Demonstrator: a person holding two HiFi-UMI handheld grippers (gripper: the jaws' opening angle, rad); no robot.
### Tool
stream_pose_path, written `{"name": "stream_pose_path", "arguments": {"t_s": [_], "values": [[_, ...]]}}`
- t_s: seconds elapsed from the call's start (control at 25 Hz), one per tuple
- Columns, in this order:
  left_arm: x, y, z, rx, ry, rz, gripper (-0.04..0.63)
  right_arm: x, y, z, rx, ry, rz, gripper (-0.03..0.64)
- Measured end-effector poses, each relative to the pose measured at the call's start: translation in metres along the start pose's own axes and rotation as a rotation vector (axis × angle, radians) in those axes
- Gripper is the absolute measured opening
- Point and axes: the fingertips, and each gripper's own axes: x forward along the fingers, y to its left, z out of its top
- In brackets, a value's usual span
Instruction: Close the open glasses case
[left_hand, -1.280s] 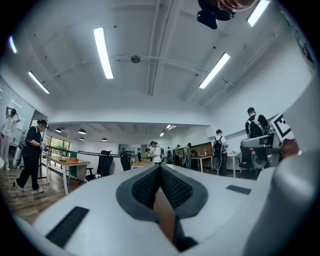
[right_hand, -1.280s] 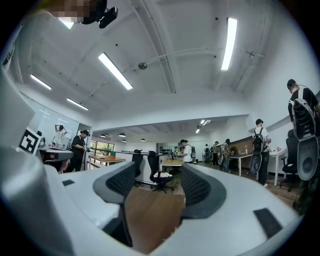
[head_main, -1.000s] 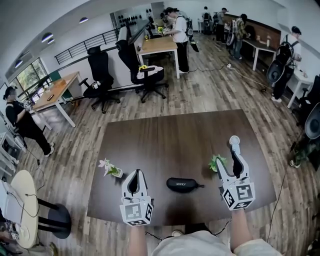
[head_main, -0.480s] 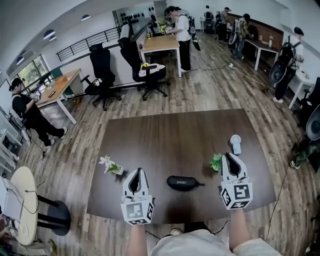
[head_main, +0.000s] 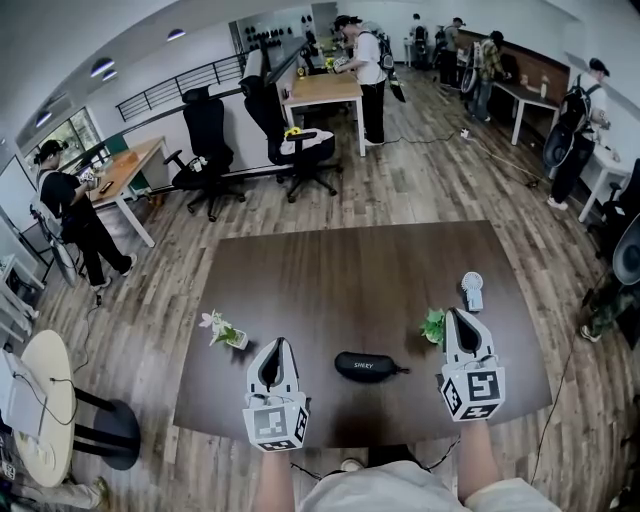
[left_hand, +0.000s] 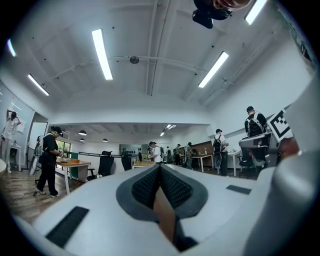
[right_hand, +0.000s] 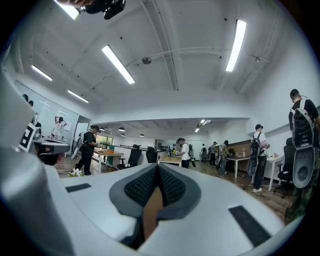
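Jaws together, empty: left gripper (head_main: 277, 346), right gripper (head_main: 459, 317) just closed; glasses case (head_main: 365, 367) lies left-right, seemingly shut.

Head cam: above the near edge of the bench (head_main: 350, 270), looks forward and steeply down; whole bench top in frame, room behind it. Left tool (left_hand: 160, 167) cam: low, at the bench's near-left, faces about level across the bench; own jaws close up, filling the lower frame. Right tool (right_hand: 157, 167) cam: same, at the bench's near-right. All three share the light wooden desk (head_main: 322, 90) beyond the bench's far edge.
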Motion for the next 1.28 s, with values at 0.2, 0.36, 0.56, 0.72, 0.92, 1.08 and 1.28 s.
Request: {"name": "stream_pose_path", "arguments": {"t_s": [0.2, 0.36, 0.56, 0.72, 0.92, 1.08, 1.28], "values": [[-0.001, 0.0, 0.0, 0.0, -0.004, -0.003, 0.002, -0.001, 0.0, 0.006, -0.02, -0.011, -0.006, 0.0], [-0.004, -0.001, -0.001, -0.003, 0.001, -0.002, 0.002, 0.001, -0.004, -0.007, -0.021, 0.031, -0.027, -0.002], [-0.009, -0.001, -0.004, 0.001, 0.01, -0.004, 0.002, -0.003, -0.001, -0.01, -0.016, 0.036, -0.018, 0.0], [-0.011, 0.001, -0.001, 0.0, 0.013, -0.011, 0.002, -0.003, 0.001, -0.002, -0.026, 0.027, -0.012, 0.0], [-0.012, 0.002, 0.0, -0.006, 0.006, -0.017, 0.002, -0.002, 0.007, -0.001, -0.035, 0.027, -0.004, 0.0], [-0.015, 0.004, -0.001, -0.014, 0.006, -0.015, 0.002, -0.004, 0.012, -0.006, -0.043, 0.043, 0.001, 0.0], [-0.021, 0.01, -0.003, -0.025, 0.007, -0.009, 0.002, -0.006, 0.017, -0.007, -0.046, 0.047, -0.001, 0.0]]}}
